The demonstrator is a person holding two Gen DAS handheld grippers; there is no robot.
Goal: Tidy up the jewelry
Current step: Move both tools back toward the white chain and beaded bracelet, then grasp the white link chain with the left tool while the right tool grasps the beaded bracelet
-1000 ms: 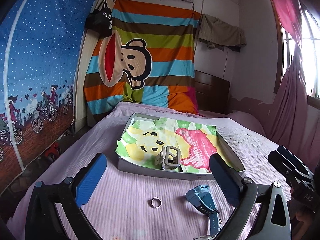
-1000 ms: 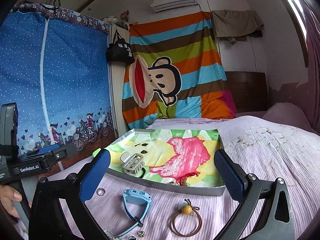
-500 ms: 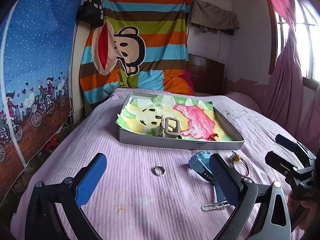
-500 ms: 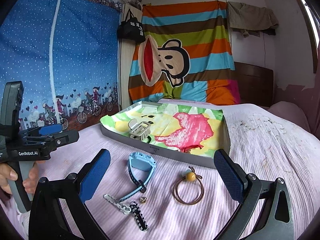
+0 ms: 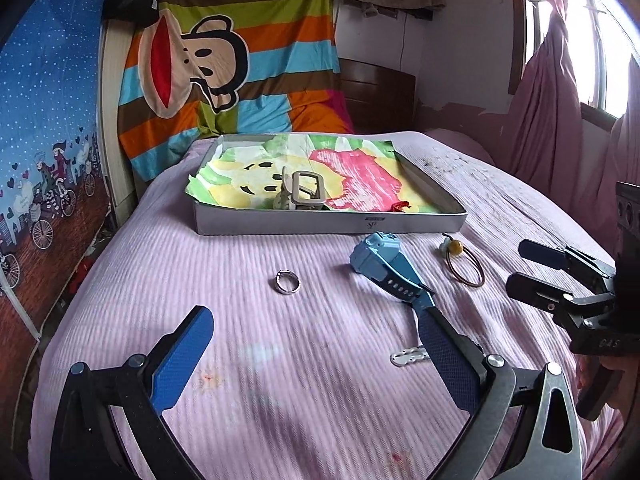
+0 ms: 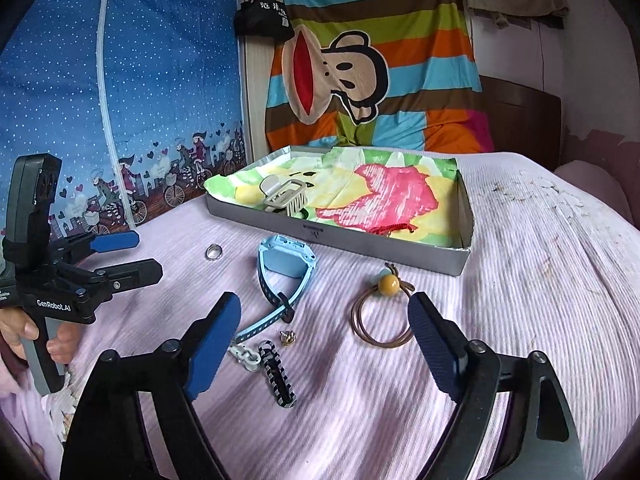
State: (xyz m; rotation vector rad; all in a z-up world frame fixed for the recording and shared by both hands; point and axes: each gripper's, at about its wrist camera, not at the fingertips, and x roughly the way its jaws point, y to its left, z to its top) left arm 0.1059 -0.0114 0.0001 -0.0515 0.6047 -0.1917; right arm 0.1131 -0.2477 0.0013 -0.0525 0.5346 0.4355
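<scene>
A shallow grey tray [image 5: 304, 227] [image 6: 372, 249] lined with a bright cartoon cloth sits mid-bed and holds a beige hair claw [image 5: 301, 191] [image 6: 285, 195] and a red string piece [image 6: 394, 229]. On the pink bedspread in front lie a silver ring [image 5: 289, 281] [image 6: 213, 251], a blue watch [image 5: 388, 266] [image 6: 286, 266], a brown hair tie with a yellow bead [image 5: 464, 266] [image 6: 386, 312], a white clip [image 6: 245, 354], a striped clip [image 6: 278, 376] and a tiny gold piece [image 6: 287, 337]. My left gripper [image 5: 316, 356] [image 6: 126, 254] is open, short of the ring. My right gripper [image 6: 324, 338] [image 5: 534, 266] is open above the clips.
A striped monkey-print blanket [image 5: 224, 56] hangs behind the tray against a dark headboard. A blue patterned curtain [image 6: 120, 92] runs along the left side of the bed. Pink curtains and a window [image 5: 568, 80] are on the right. A hand [image 6: 32, 336] holds the left gripper's handle.
Both grippers have tilted downward and drawn back from the tray, so the ring, watch, hair tie and clips now sit further up in both views. Both stay open.
</scene>
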